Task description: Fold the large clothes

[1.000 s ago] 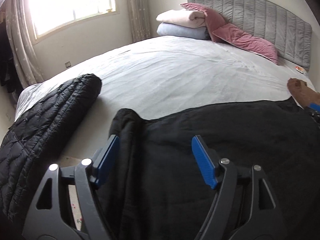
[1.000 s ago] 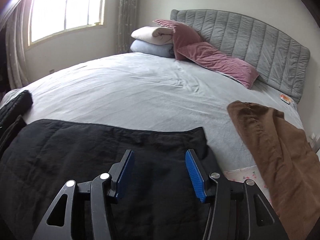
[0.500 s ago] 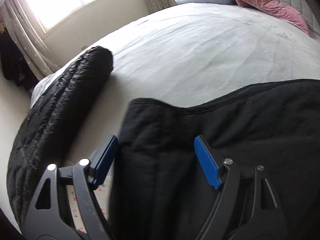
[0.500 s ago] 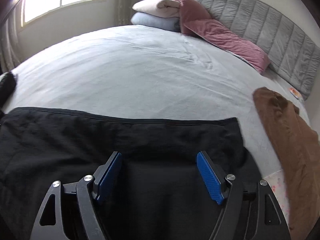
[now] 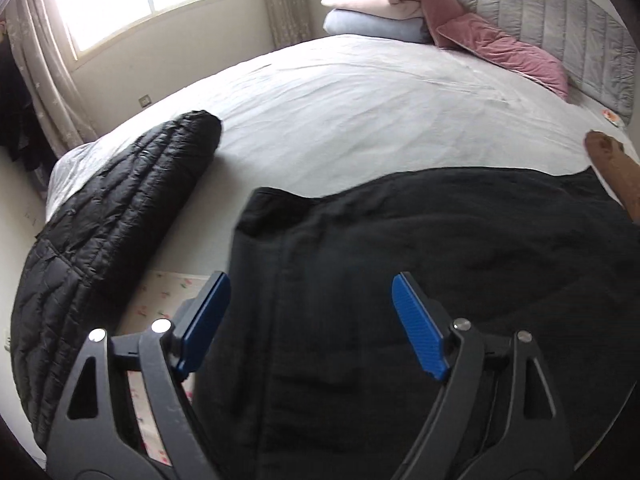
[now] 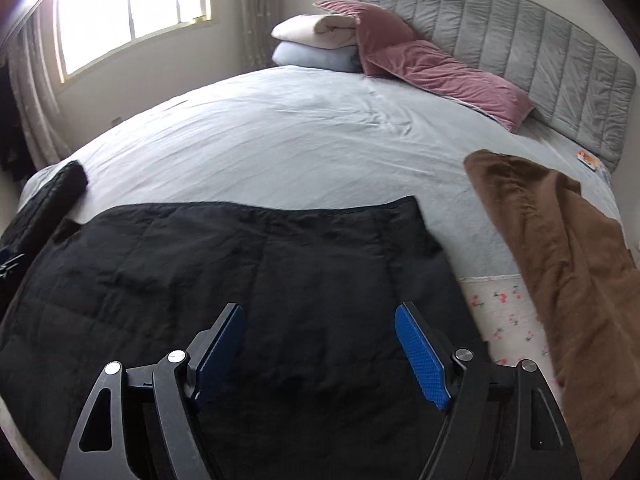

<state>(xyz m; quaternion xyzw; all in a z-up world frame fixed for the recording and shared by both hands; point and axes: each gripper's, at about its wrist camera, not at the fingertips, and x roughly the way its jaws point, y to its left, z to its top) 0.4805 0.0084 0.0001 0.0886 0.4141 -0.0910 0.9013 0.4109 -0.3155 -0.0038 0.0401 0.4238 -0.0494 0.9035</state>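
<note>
My left gripper (image 5: 310, 322) is spread wide, its blue ribbed pads (image 5: 416, 326) well apart with nothing clamped between them, and it hangs over the left end of the large black quilted garment (image 5: 440, 280) that lies spread along the near edge of the bed. The left pad sits over the garment's left border, with a strip of the flower-printed white sheet (image 5: 168, 292) showing just beside it; whether either pad actually touches the cloth I cannot tell. My right gripper (image 6: 318, 344) is likewise released, the jaws wide apart and empty, poised above the right half of the same black garment (image 6: 240, 272), whose far hem runs straight across the pale grey bedspread (image 6: 300, 140) and whose right corner lies forward of my right pad. To the left of the garment, in the left wrist view, a black puffer jacket with diamond stitching (image 5: 104, 232) lies folded over the bed's corner, near the garment but apart from it. To the right, a brown fabric garment (image 6: 560, 264) drapes over the bed's edge, just beside the black one. At the head of the bed, dusty pink velvet pillows (image 6: 440, 72) lean on the grey padded headboard (image 6: 540, 40), next to a stack of a cream and a pale blue folded blanket (image 6: 316, 44).
</note>
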